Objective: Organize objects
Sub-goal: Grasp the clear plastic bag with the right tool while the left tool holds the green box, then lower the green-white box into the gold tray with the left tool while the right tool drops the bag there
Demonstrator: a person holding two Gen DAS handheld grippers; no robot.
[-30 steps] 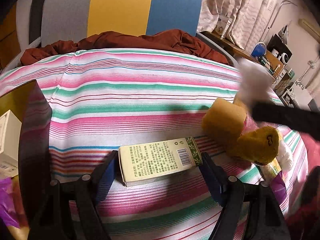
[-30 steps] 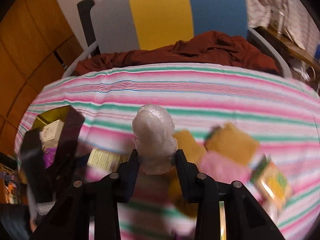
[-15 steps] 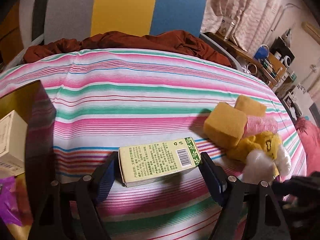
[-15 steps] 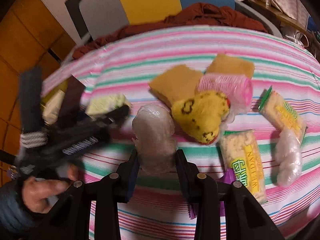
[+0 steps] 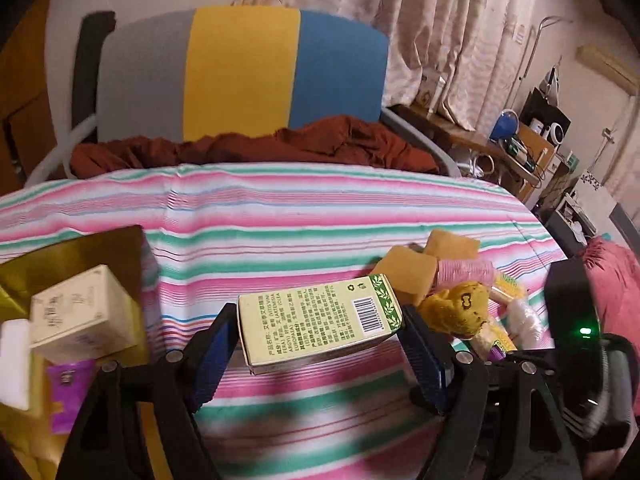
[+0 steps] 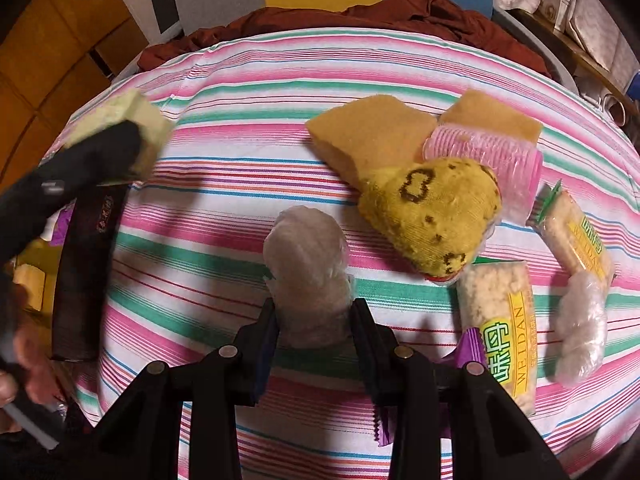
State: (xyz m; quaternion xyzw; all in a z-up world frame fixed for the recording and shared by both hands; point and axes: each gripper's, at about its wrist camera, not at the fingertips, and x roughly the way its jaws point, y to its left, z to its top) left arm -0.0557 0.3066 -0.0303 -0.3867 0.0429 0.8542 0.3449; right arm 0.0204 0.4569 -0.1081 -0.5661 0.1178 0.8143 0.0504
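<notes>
1. The striped cloth [image 6: 248,80] covers the work surface; a gold box [image 5: 72,256] lies open at its left edge with a cream carton [image 5: 76,312] already inside.
2. A loose heap sits on the right of the cloth: two sponges [image 6: 372,136], a pink roller [image 6: 484,152], a yellow sock [image 6: 436,216], snack packs [image 6: 500,308] and a plastic wad [image 6: 580,320].
3. The left gripper [image 5: 316,344] clamps a green carton [image 5: 320,320] end to end, pads on both short faces, lifted clear of the cloth beside the gold box.
4. The right gripper [image 6: 312,320] is squeezed narrow on a plastic bundle [image 6: 308,264], just left of the sock and low over the cloth.
5. Judged step: the green carton seems bound for the gold box. It should go in level, next to the cream carton, and be let go only once it rests.
6. The bundle is soft, so the right grip should hold until it lies on the cloth, clear of the sock.
</notes>
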